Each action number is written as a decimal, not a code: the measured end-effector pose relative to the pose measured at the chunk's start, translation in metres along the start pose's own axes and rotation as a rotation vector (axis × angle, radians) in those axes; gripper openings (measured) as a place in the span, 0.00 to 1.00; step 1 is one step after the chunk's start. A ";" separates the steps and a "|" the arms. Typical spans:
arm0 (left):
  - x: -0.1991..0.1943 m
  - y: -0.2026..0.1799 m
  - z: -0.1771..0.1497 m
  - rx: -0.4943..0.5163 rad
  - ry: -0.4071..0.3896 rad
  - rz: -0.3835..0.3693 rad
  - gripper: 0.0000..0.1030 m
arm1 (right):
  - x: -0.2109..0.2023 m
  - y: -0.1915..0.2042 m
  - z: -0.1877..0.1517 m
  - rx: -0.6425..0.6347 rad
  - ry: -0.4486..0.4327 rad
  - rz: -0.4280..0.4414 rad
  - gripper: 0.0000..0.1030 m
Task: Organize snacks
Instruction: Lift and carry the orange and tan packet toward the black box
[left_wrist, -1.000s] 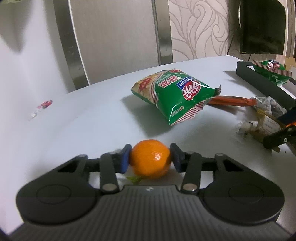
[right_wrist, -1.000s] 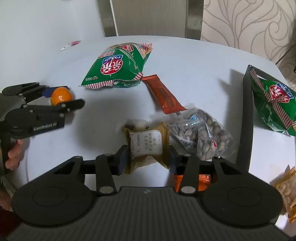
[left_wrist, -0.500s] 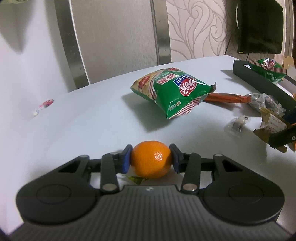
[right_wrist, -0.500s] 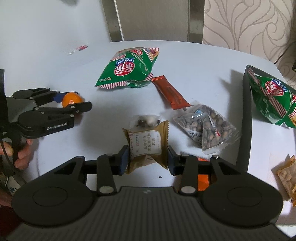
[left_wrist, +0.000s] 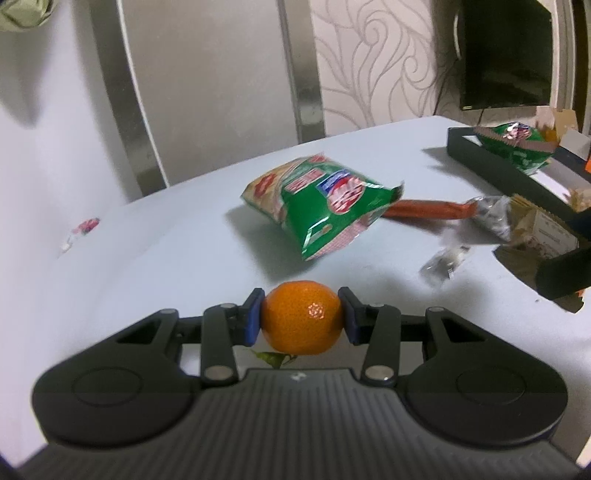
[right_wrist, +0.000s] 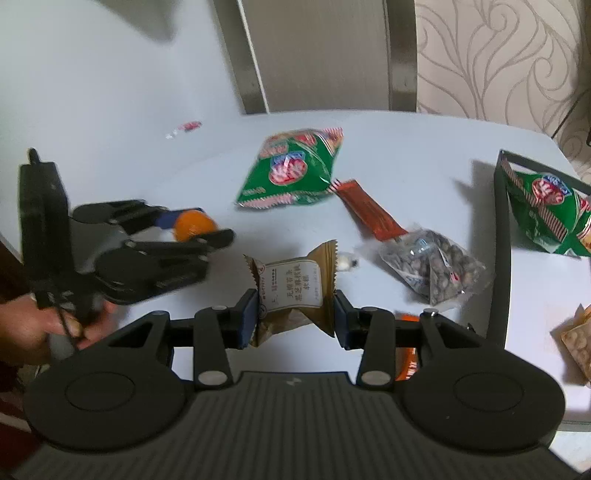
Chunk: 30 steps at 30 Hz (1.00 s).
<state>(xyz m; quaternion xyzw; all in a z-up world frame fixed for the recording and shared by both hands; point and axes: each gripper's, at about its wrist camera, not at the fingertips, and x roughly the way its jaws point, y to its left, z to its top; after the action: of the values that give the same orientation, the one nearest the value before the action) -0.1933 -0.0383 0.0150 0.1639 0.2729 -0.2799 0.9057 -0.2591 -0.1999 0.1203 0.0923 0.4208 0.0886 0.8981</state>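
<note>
On the pale surface (right_wrist: 406, 147) I see a black tray (right_wrist: 499, 258) at the right holding one green chip bag (right_wrist: 546, 210), with a second green chip bag (right_wrist: 291, 170) lying mid-surface beside an orange-red bar (right_wrist: 369, 212) and a clear pack of seeds (right_wrist: 436, 264). My right hand-held gripper (right_wrist: 295, 317) is clamped on a brown pastry packet (right_wrist: 291, 291) (raised off the surface), and my left hand-held gripper (left_wrist: 301, 321) grips a mandarin (left_wrist: 301, 321) by its sides.

White table (left_wrist: 155, 258), swirl-patterned wallpaper (left_wrist: 384, 62), dark screen (left_wrist: 506, 55) (upper right), grey panel (right_wrist: 321, 55) behind
</note>
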 end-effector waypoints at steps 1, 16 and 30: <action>-0.001 -0.002 0.001 0.005 -0.004 -0.004 0.45 | -0.004 0.002 0.001 0.002 -0.011 0.007 0.46; -0.010 -0.028 0.023 0.051 -0.046 -0.037 0.45 | -0.044 0.003 0.006 0.067 -0.104 0.067 0.46; -0.008 -0.052 0.043 0.092 -0.068 -0.058 0.45 | -0.067 -0.004 0.006 0.088 -0.146 0.074 0.46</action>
<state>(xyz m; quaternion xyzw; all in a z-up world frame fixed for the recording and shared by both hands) -0.2124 -0.0949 0.0466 0.1877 0.2333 -0.3238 0.8975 -0.2964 -0.2204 0.1729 0.1536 0.3540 0.0960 0.9176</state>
